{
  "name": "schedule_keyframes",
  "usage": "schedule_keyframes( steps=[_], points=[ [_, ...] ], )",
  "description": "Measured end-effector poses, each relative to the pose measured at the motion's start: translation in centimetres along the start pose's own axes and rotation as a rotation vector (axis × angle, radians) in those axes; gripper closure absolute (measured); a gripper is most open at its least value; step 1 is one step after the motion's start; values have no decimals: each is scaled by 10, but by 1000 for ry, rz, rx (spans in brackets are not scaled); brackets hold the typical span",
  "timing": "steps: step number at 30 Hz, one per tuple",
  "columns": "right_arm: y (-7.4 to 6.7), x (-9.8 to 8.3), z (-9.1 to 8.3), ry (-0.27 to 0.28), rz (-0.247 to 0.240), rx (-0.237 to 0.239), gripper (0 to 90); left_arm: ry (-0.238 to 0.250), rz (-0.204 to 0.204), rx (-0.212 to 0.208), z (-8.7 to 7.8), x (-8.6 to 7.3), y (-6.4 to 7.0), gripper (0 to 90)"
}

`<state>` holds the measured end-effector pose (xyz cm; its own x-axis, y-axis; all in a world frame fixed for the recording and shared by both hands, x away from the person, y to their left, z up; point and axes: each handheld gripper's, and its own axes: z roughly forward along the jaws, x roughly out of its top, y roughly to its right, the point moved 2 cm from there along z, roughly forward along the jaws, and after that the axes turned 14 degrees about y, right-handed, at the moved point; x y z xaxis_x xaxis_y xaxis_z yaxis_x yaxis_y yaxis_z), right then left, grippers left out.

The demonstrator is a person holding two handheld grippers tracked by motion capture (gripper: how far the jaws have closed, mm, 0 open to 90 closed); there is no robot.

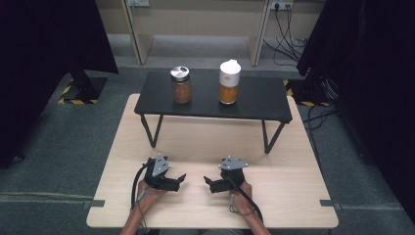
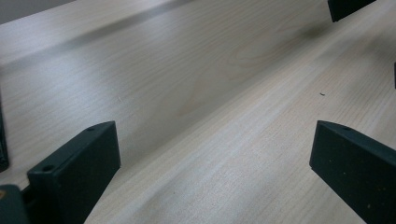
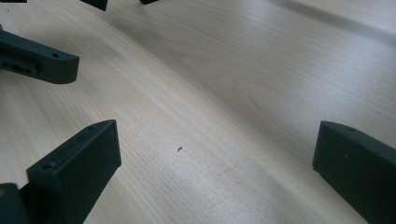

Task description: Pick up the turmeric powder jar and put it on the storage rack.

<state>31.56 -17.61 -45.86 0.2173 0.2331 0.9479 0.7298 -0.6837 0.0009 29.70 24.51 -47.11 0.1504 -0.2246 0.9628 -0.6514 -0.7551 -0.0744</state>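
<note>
Both forearms are cut off at the bottom edge of the high view. The left gripper (image 1: 180,180) and right gripper (image 1: 209,183) rest on the wooden table (image 1: 293,196), tips facing, near each other but apart, jaws spread wide and holding nothing. Bare wood lies around them. Well beyond, on the black shelf (image 1: 156,98), stand a silver-lidded spice jar (image 1: 180,84) and a white-capped jar (image 1: 229,82), contents hard to make out.

The right gripper (image 3: 215,172) hung low over the pale wooden table (image 3: 243,84), jaws spread wide with nothing between them but a tiny dark speck (image 3: 180,149). The left gripper (image 3: 122,2) lay ahead, toward its left.
</note>
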Motion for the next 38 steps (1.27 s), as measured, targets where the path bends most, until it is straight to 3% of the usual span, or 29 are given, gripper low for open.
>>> schedule_keyframes(
  steps=[38],
  points=[
    [0,2,1,-12,-13,9,9,-3,-1,1,0,0,0,11]
  ],
)
